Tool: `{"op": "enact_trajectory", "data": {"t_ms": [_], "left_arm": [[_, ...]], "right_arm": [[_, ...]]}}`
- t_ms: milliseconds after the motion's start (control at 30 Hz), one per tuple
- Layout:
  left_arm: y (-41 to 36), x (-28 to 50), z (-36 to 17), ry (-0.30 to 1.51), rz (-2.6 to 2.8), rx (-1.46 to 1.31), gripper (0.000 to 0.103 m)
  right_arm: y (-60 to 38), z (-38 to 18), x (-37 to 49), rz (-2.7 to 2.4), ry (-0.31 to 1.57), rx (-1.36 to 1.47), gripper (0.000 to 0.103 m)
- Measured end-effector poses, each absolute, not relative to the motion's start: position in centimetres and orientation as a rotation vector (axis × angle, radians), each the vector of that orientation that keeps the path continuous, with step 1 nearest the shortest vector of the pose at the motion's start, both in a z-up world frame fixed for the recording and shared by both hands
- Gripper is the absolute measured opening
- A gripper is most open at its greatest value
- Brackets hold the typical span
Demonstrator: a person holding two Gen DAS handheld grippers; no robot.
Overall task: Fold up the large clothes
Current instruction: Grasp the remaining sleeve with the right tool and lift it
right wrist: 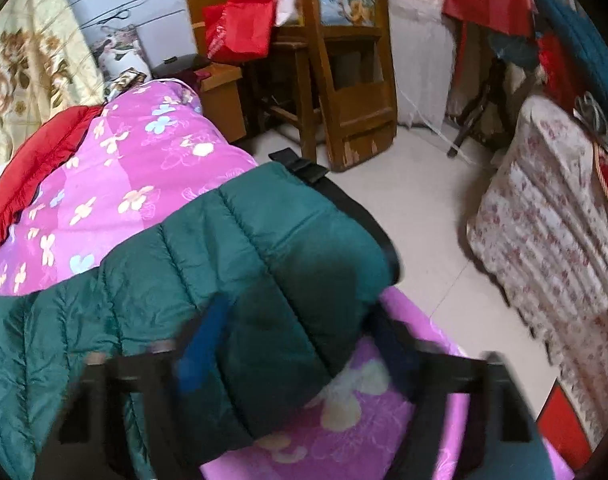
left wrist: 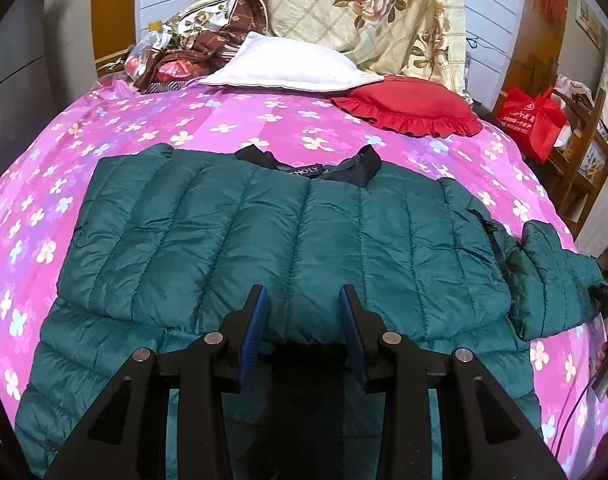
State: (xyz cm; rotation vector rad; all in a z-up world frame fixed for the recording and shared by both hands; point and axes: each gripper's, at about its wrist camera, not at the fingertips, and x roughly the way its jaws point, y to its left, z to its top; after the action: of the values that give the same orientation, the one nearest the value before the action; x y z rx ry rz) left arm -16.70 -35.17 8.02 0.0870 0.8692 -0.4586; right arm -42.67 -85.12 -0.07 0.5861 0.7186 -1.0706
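My left claw [left wrist: 303, 300] grips a fold of the green jacket [left wrist: 264, 232], spread ahead of it on the pink bedspread [left wrist: 184, 120]. My right claw [right wrist: 300, 320] is blurred, sleeve [right wrist: 264, 280] between its fingers; can't tell if it's clamped.

Even daylight, fisheye-warped edges, right view motion-blurred

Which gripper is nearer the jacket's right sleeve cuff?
Right. The right gripper straddles the sleeve just short of its black cuff; the left gripper sits mid-hem on the jacket.
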Motion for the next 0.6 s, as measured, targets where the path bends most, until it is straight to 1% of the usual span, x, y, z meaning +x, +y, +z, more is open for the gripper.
{"op": "enact_trajectory", "data": {"t_ms": [67,100,133,300,367,500,600], "left_arm": [[-34.8,-16.7,8.0,0.87,-0.455,0.085,0.019],[-34.6,-16.7,8.1,0.869,-0.454,0.086,0.019],[-34.3,-16.7,8.2,0.866,-0.453,0.086,0.019],[-32.6,-16.6,8.8,0.852,-0.445,0.063,0.019],[-31.9,-16.4,9.1,0.847,-0.445,0.05,0.019],[-30.5,-16.2,9.8,0.836,-0.439,0.027,0.019],[-29.4,-16.0,10.3,0.83,-0.433,0.012,0.019]], "right_arm": [[-85.0,0.4,-42.6,-1.039,0.706,0.582,0.027],[-85.0,0.8,-42.8,-1.023,0.696,0.592,0.021],[-84.9,1.2,-43.0,-1.006,0.679,0.604,0.019],[-82.1,5.6,-43.9,-0.844,0.535,0.637,0.015],[-80.4,7.4,-43.5,-0.771,0.506,0.624,0.015],[-75.7,10.8,-40.7,-0.602,0.508,0.567,0.014],[-72.3,12.1,-38.1,-0.494,0.518,0.541,0.014]]}}
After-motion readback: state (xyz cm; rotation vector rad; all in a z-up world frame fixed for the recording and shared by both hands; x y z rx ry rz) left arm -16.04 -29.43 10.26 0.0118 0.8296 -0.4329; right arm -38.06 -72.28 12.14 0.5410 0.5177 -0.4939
